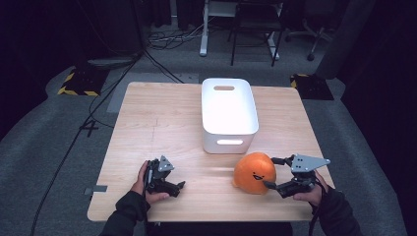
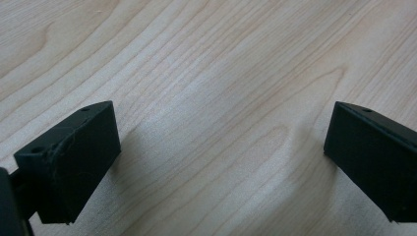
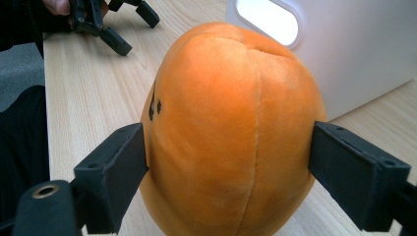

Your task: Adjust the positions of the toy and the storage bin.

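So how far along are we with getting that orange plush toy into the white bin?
Early stage. The right gripper has its jaws on both sides of the orange plush toy, touching it, while the toy sits on the table in front of the white bin. The left gripper rests open on the table, holding nothing. Lifting the toy and dropping it into the bin is left.

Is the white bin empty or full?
Empty: the high view looks into the white bin and shows bare white floor; the orange toy sits outside.

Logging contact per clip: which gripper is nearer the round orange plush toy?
Right. The right gripper has its jaws on both sides of the round orange plush toy; the left gripper rests apart, across the wooden table.
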Demonstrator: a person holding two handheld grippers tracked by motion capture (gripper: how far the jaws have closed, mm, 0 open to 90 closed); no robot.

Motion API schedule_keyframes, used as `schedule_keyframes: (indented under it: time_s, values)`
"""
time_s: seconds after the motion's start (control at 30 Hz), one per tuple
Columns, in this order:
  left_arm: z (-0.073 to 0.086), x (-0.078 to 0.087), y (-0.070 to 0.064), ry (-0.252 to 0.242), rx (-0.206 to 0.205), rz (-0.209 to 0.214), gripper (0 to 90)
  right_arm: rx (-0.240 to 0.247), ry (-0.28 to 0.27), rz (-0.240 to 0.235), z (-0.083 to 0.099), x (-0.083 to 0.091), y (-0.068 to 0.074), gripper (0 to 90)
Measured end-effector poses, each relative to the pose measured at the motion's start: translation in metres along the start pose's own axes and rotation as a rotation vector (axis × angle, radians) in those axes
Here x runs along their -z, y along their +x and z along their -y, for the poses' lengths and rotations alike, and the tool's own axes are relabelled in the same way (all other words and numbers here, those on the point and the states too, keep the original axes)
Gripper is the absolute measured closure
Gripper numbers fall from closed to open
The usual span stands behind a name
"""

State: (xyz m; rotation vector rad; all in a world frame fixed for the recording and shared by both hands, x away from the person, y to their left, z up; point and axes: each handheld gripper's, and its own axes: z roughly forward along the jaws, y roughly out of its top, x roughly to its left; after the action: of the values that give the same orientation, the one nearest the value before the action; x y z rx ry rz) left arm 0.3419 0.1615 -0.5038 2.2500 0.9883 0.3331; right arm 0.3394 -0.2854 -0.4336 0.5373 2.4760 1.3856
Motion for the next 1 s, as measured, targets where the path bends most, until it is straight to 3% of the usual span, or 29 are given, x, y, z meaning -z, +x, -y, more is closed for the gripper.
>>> schedule_keyframes:
  time_s: [0.13,0.3,0.73,1.0]
  values:
    - [0.000,0.000,0.000,-0.001,0.002,0.000,0.8,-0.004,0.011,0.030,-0.001,-0.003,-0.001,15.2]
    - [0.000,0.000,0.000,0.000,0.001,0.001,0.8,-0.046,0.013,0.046,0.001,-0.006,-0.005,12.9]
    - [0.000,0.000,0.000,0.000,0.001,0.000,0.8,-0.075,0.049,0.004,0.003,-0.022,-0.003,3.9]
    - [0.000,0.000,0.000,0.000,0.000,0.000,0.8,-0.060,0.030,-0.009,0.005,-0.019,-0.002,23.1]
